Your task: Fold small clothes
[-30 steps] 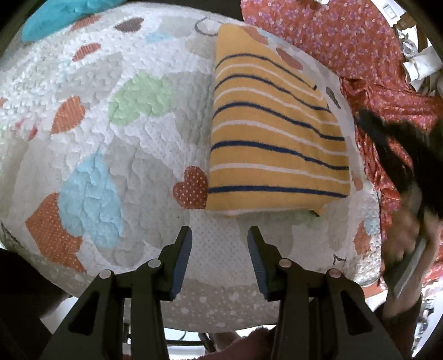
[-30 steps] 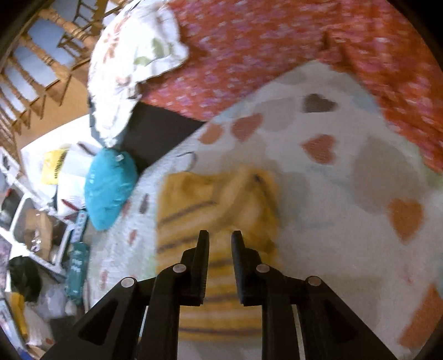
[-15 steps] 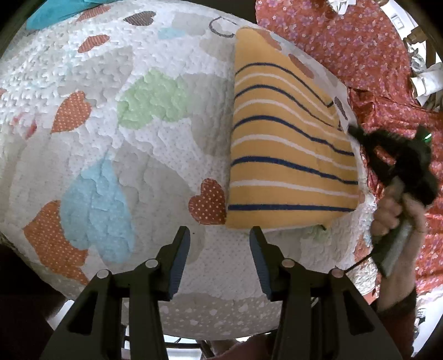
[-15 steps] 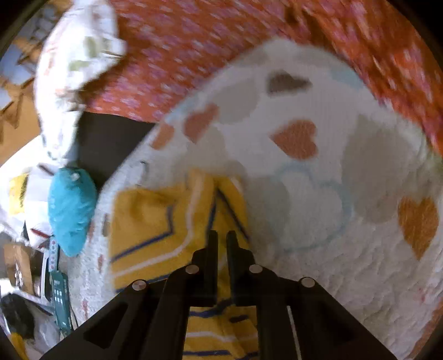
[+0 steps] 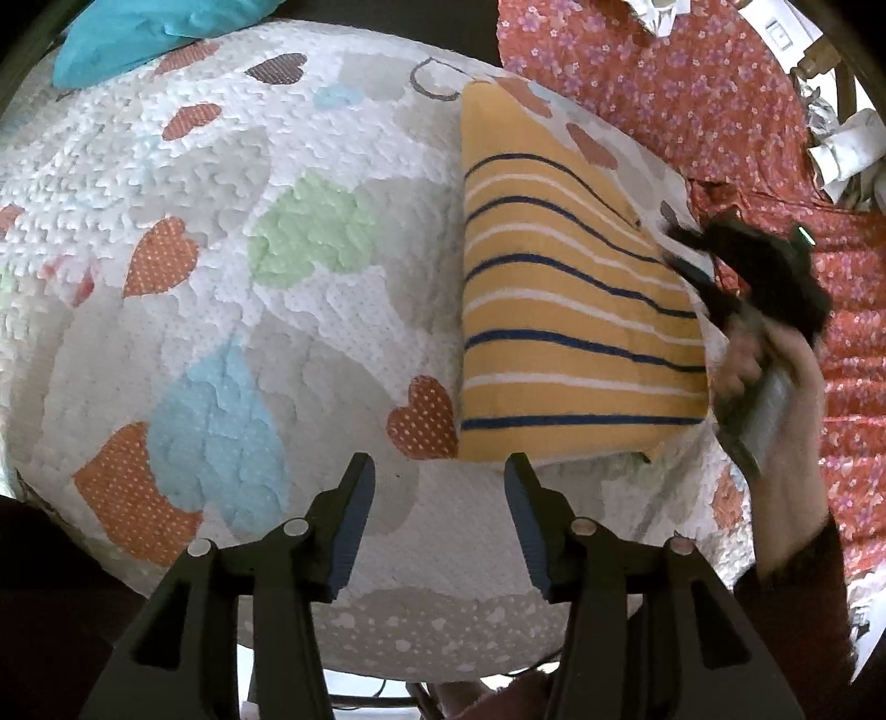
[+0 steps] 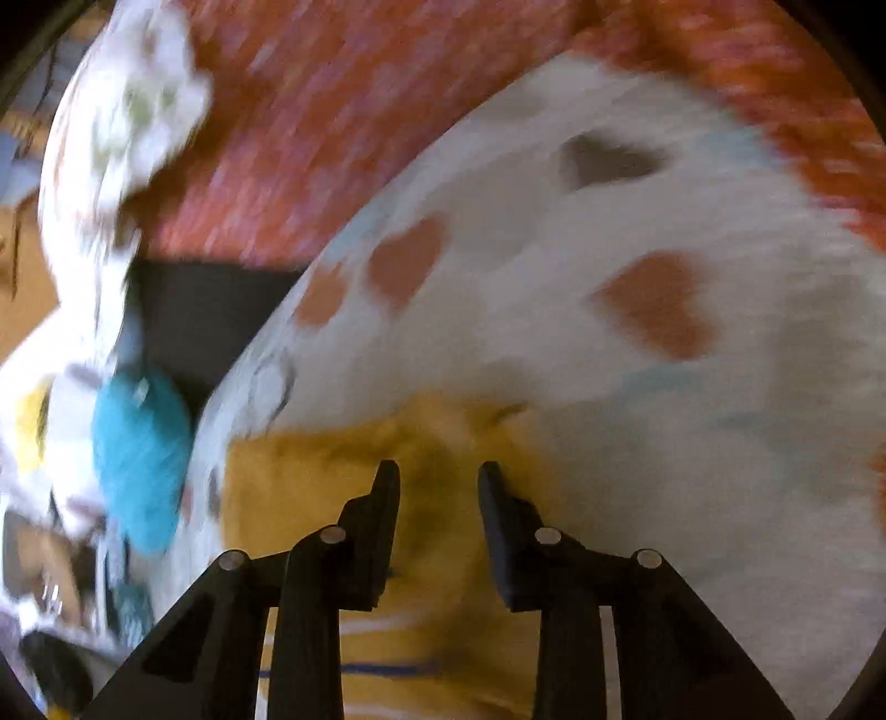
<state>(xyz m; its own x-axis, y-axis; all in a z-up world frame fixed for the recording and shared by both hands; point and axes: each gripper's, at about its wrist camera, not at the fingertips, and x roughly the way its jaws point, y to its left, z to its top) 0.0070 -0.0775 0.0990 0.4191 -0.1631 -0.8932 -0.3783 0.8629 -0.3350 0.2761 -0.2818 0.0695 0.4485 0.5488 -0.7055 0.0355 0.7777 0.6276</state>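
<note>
A folded yellow garment with navy and white stripes (image 5: pixel 570 327) lies flat on a white quilt with coloured hearts (image 5: pixel 277 288). My left gripper (image 5: pixel 440 476) is open and empty, just short of the garment's near edge. My right gripper (image 6: pixel 437 476) is open, low over the garment's yellow fabric (image 6: pixel 310 487); that view is blurred by motion. In the left wrist view the right gripper (image 5: pixel 686 249) sits at the garment's right edge, held by a hand.
A red floral cloth (image 5: pixel 692 94) lies beyond the quilt on the right. A teal bundle (image 5: pixel 149 33) sits at the quilt's far left edge, also in the right wrist view (image 6: pixel 138 454). A white patterned pillow (image 6: pixel 122 122) lies further back.
My right gripper was shut and has opened, coming down at the garment's right edge. The left gripper has stayed open while shifting slightly left of the garment.
</note>
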